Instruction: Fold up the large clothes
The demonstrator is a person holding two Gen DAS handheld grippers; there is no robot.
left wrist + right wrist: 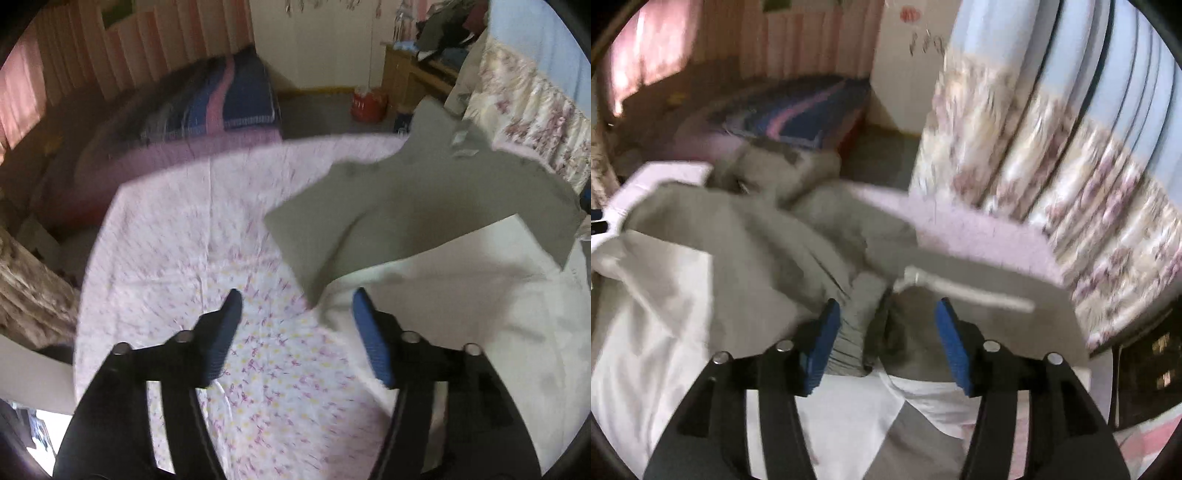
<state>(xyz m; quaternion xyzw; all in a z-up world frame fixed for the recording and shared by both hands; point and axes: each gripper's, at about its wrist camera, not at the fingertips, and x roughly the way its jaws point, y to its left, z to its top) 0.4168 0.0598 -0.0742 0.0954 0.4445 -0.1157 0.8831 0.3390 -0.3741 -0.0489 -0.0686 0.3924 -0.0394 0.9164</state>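
The grey garment (417,206) lies spread on the bed (177,236), partly over a white cloth (461,295) that covers the near right part of the pink flowered sheet. In the left wrist view a flat sleeve (310,236) juts towards the middle of the bed, and the collar end points towards the far edge, near the flowered curtain (535,122).

The left hand-held gripper (295,306) hangs above the sheet with its jaws standing wide; nothing lies between the blue pads (371,339), and the sleeve's corner sits just beyond the right one.

In the right wrist view the garment (746,236) looks bunched and creased, blurred by motion. The right hand-held gripper (888,310) has its jaws apart too. A ribbed grey cuff (855,328) and a dark fold of the same cloth lie between the pads, the cuff just beside the left pad (822,343); the right pad stands clear of the cloth. Whether the left pad touches the cuff I cannot tell. A pale cord or strap (964,290) crosses just beyond the fingertips.

Behind the bed lies a striped blue and pink blanket (221,107), and a red container (369,103) stands on the floor.
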